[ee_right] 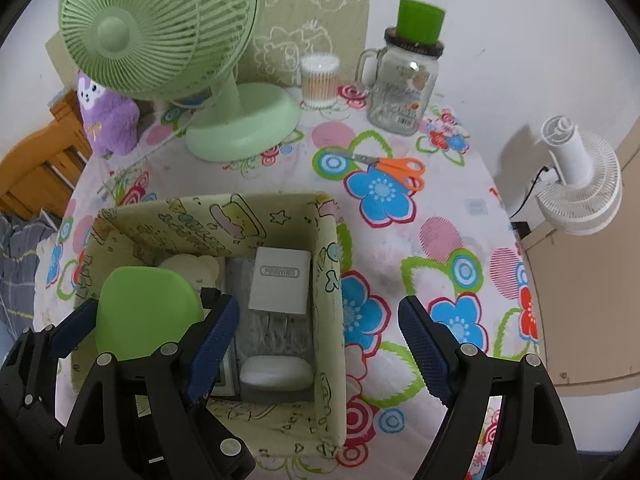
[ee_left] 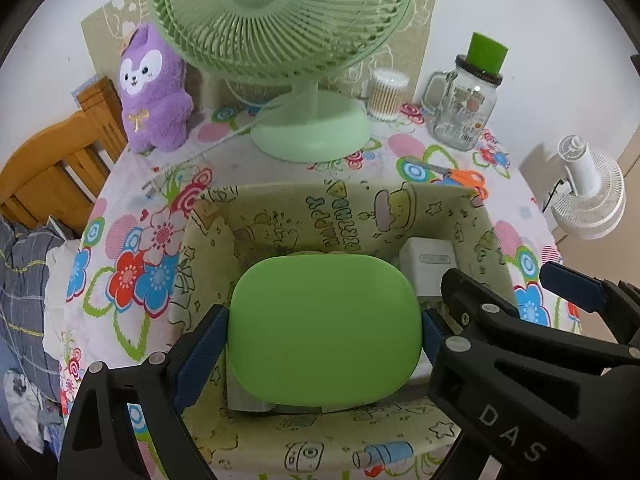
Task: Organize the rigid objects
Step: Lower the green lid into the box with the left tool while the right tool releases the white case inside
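The table [ee_right: 460, 216] under its flowered cloth carries a green fan [ee_left: 280, 20] at the back and, nearest, an open fabric box [ee_right: 332, 320]. The left gripper [ee_left: 324, 332] clamps a green case [ee_left: 324, 332] by its sides, low over the box's left half. The step looks like setting it in (nearly done); next comes lowering, then releasing. Inside sit a white charger [ee_right: 280, 284] and a small white case [ee_right: 276, 374], leaving little spare floor. The right gripper [ee_right: 316, 352] stands open and empty, straddling the box's right wall.
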Available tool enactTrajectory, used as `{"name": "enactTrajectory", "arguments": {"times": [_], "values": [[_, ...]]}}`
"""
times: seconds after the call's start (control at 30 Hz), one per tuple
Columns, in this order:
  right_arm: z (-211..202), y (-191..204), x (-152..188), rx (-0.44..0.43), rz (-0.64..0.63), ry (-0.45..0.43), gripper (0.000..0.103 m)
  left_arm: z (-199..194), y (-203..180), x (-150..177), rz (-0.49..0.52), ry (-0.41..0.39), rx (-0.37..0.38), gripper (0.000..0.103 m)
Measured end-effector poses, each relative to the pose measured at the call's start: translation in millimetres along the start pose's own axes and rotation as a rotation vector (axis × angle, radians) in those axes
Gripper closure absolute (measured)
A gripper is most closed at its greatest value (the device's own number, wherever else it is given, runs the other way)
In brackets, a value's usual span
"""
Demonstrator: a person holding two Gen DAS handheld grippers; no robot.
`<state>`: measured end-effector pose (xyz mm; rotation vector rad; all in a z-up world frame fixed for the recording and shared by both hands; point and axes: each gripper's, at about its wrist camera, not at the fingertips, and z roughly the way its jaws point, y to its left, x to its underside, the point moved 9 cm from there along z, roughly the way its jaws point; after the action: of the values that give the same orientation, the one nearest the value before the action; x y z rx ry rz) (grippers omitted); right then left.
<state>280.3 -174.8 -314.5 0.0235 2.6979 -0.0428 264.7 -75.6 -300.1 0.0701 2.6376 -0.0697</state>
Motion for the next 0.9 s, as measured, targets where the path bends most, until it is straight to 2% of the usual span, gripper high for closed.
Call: {"name": "enactTrajectory", "arguments": {"times": [0.33,0.63,0.9], "values": [[20,-6,2,0.014,0.003,0.028,0.019,22,-5,5,-0.029,0.054,0.028,0.008],[32,-13,10,0.028,0.004,0.064,0.016,30,-11,9,0.06,0.039,-0.041,0.008],[32,-18,16,0.041,0.021,0.071,0.015,30,-16,11,0.09,0.049,-0.017,0.002]]}}
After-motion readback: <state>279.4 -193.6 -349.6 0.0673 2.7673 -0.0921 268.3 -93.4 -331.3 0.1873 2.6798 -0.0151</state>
